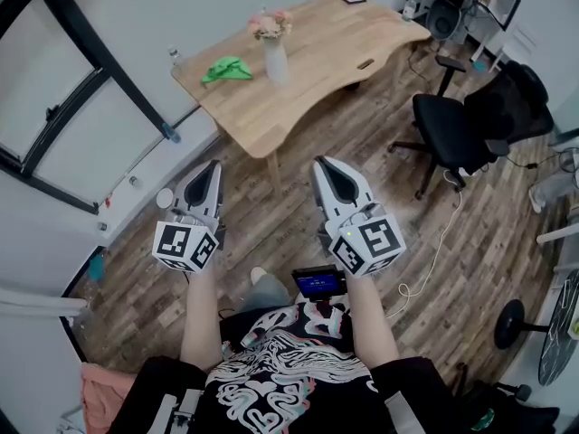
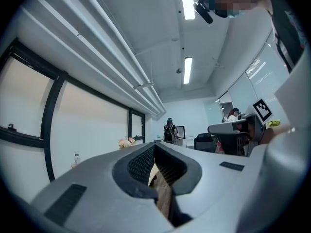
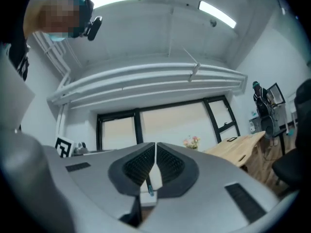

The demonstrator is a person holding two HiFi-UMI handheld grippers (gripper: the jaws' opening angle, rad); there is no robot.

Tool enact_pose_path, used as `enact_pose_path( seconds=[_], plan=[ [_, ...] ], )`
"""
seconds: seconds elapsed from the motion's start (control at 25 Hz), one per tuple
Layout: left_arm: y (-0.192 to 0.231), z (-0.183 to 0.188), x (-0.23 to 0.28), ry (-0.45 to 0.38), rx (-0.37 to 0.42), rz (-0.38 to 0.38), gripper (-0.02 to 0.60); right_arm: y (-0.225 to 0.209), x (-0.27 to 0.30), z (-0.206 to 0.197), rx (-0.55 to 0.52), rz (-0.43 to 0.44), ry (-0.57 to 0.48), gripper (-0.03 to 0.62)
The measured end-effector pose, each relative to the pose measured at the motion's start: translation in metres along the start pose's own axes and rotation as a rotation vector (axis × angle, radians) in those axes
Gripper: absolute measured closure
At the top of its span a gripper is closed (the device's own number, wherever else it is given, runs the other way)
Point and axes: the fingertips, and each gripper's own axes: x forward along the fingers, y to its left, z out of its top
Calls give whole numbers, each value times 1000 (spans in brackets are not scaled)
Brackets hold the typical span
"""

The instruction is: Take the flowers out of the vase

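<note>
Wood-plank floor (image 1: 298,215) runs dark across the room. At its far side in the head view stands a pale wooden table (image 1: 362,34) with a curved edge. A black office chair (image 1: 452,129) sits to the right of the table, a little apart from it.

Nearer the person, both tools are held out roughly level over the floor, side by side and well short of the table. The left gripper (image 1: 214,165) is at the left and the right gripper (image 1: 323,163) at the right, each with its marker cube toward the body. The left gripper view shows its ribbed jaws pressed together with nothing between them, and only a thin seam shows. The right gripper view shows the same: jaws closed tip to tip and empty.

A white vase (image 1: 276,61) stands upright on the table, toward its near-left part. The flowers (image 1: 270,25) — pink and pale blooms — are in its mouth, untouched. Both gripper views show the blooms small and distant beyond the jaw tips.

A crumpled green cloth (image 1: 226,69) lies on the tabletop just left of the vase, not touching it.
</note>
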Motion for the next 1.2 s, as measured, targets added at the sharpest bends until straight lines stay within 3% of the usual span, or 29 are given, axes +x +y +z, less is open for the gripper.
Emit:
enact_pose_path(
  seconds=[0.16,0.56,0.88,1.2],
  plan=[
    [-3,-5,7,5,-13,-8,578,-2,4,-16,-75,-9,68,589],
    [12,-21,42,22,-26,-13,578,-36,34,-28,-73,-64,103,589],
    [49,-41,116,32,-26,-34,577,-90,93,-37,-86,-104,99,589],
    [114,-59,212,57,-49,-50,577,-146,185,-40,-106,-111,115,589]
  ],
)
